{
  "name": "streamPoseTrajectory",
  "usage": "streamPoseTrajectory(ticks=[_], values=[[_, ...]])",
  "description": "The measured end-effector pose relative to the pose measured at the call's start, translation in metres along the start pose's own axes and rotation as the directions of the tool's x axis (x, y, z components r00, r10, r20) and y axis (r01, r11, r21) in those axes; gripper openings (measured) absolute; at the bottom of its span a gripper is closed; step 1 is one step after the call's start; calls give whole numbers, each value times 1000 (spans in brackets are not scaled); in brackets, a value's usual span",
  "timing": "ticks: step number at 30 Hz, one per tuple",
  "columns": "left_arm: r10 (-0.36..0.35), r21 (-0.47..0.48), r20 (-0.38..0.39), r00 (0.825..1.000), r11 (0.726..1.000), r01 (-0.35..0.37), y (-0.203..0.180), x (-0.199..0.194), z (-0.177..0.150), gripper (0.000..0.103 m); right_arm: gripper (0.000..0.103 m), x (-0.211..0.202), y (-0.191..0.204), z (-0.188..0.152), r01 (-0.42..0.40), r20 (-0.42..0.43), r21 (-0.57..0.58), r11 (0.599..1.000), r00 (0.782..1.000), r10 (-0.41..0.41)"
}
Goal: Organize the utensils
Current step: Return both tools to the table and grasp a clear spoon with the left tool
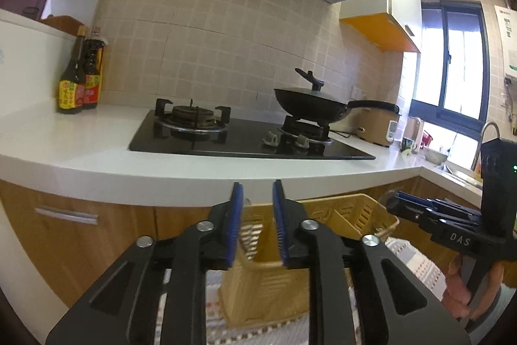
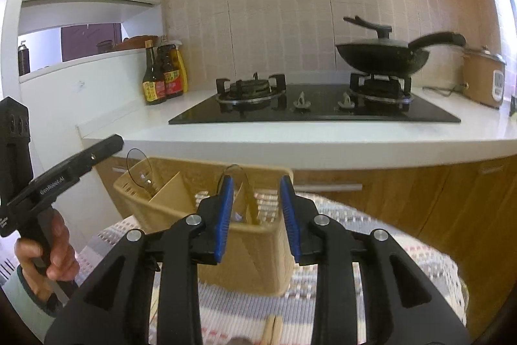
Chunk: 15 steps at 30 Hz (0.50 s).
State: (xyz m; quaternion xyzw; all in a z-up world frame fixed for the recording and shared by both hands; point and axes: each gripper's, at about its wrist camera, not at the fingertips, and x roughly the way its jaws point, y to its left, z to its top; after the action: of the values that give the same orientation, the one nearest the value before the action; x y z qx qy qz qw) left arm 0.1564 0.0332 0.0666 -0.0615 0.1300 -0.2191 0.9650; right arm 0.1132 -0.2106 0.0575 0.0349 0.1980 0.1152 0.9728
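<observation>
A tan plastic utensil basket [image 2: 258, 251] with divided compartments stands on a checked cloth. It also shows in the left wrist view [image 1: 268, 283]. Two clear plastic spoons stand in it, one at the left end [image 2: 139, 170] and one in the middle [image 2: 237, 180]. My right gripper [image 2: 255, 183] is open and empty, just above the basket's near wall. My left gripper [image 1: 257, 189] is open and empty over the basket. The right gripper appears in the left wrist view [image 1: 420, 209], and the left gripper in the right wrist view [image 2: 97, 151]. A wooden utensil tip [image 2: 274, 332] lies on the cloth.
A white counter [image 2: 290, 141] runs behind, with a black gas hob [image 2: 316, 112], a lidded wok [image 2: 381, 57], sauce bottles [image 2: 161, 76] and a rice cooker [image 2: 484, 80]. Wooden cabinet doors [image 2: 404, 189] sit below. A sink and tap [image 1: 484, 138] are at far right.
</observation>
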Motion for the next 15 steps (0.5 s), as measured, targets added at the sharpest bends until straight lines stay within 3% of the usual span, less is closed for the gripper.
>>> streamPoseTrajectory(ticks=[5,10,15], values=[[2,-20,-8,1000,1000,-3,18,-23,9,27,27,-18,0,-1,-30,-48,43,999,998,32],[10,4,-49,999,1000,-10,35,-35,11,37,27,-26,1,-2,-41,-127,62,997,991,48],[-13,12,-166,986,1000,15,54,-21,3,44,27,-21,1,-14,-85,-269,108,991,957,111]])
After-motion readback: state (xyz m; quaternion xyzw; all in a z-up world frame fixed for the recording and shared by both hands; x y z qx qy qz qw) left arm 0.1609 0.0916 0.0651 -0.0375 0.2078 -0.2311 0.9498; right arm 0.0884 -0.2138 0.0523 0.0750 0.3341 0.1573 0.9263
